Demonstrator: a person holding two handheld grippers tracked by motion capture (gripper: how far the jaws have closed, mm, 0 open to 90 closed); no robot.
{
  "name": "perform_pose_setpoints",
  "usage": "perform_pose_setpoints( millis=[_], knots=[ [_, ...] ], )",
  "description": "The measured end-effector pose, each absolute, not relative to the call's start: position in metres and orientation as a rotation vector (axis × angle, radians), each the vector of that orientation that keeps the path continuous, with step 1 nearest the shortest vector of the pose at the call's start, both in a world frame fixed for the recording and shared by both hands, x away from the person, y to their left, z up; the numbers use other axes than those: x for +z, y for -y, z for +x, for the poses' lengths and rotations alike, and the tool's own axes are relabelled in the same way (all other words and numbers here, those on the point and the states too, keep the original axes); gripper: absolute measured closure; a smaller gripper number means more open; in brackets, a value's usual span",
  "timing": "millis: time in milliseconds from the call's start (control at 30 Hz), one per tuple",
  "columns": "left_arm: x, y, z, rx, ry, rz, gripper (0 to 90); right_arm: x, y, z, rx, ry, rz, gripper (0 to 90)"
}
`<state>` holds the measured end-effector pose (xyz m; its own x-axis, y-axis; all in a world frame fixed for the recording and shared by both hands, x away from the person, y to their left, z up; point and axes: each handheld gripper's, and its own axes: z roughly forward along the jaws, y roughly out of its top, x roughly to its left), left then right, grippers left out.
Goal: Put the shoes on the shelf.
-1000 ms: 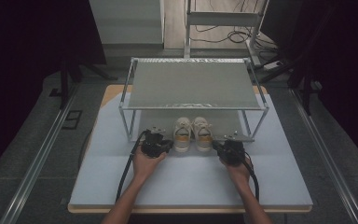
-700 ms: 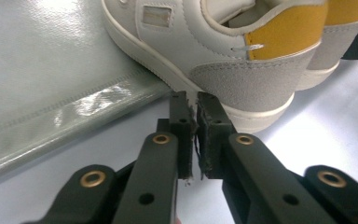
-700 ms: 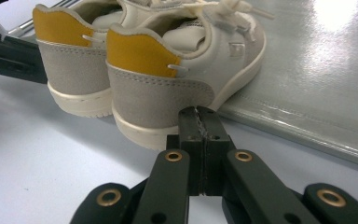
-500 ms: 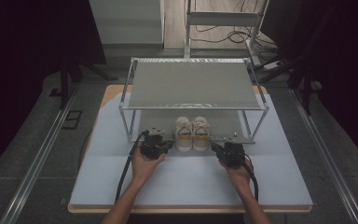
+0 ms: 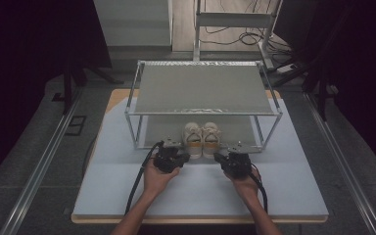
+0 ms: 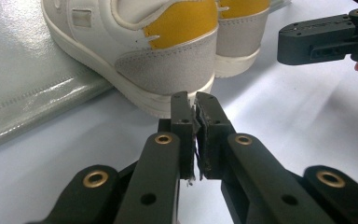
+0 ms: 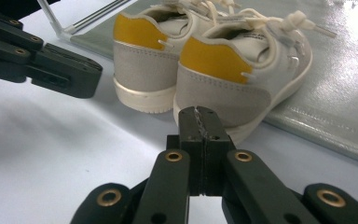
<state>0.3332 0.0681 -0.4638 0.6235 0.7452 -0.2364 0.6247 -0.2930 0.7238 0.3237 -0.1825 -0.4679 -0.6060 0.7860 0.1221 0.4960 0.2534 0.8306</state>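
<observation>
1. The left gripper (image 5: 183,157) and the right gripper (image 5: 220,158) lay on the white table (image 5: 127,191) just short of the sneakers (image 5: 202,139), each with its jaws pressed together on nothing.
2. The pair of white, yellow-heeled sneakers stood side by side, heels toward the grippers, toes under the metal rack (image 5: 200,88).
</observation>
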Motion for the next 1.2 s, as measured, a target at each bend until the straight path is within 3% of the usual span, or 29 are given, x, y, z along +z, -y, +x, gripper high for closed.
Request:
perform_pose_setpoints(
  millis=[1200],
  knots=[
    [-0.466,-0.057,0.357,0.176,-1.089,2.036,87.6,-0.472,0.18,0.335,1.269,-2.188,1.204,89.9]
  ],
)
